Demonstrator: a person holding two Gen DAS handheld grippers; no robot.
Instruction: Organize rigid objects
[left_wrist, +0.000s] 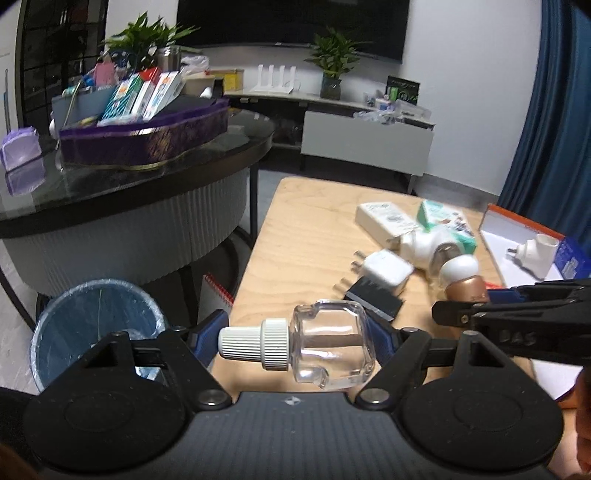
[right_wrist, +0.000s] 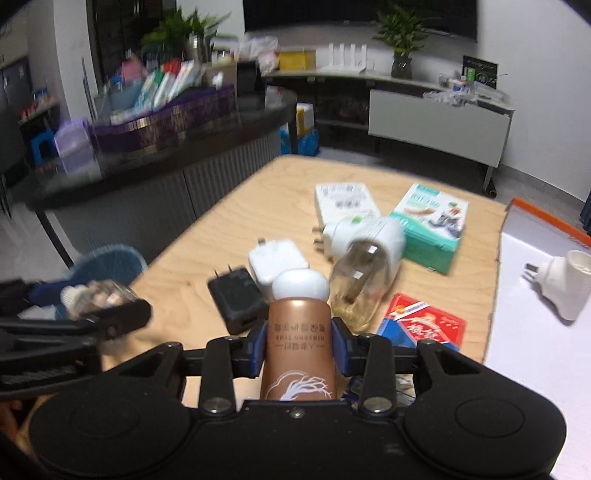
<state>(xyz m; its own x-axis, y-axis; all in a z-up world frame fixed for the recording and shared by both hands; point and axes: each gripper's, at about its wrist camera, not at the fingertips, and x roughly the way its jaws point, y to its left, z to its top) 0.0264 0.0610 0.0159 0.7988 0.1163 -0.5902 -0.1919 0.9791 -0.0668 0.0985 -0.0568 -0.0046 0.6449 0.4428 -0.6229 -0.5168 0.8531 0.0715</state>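
My left gripper (left_wrist: 295, 338) pinches a clear glass bottle (left_wrist: 328, 345) sideways, white cap pointing left, above the wooden table's (left_wrist: 303, 236) near edge. My right gripper (right_wrist: 298, 345) clamps a bronze bottle (right_wrist: 298, 354), its white cap pointing away. Beyond lie a black charger (right_wrist: 236, 299), a white charger (right_wrist: 275, 260), then a plug-in vaporizer (right_wrist: 364, 254) and a green box (right_wrist: 430, 225).

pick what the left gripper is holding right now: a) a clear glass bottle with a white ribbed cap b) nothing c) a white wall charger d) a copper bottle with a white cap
a: in the left wrist view the left gripper is shut on the clear glass bottle, its white ribbed cap pointing left, while the copper bottle sits in the right gripper.
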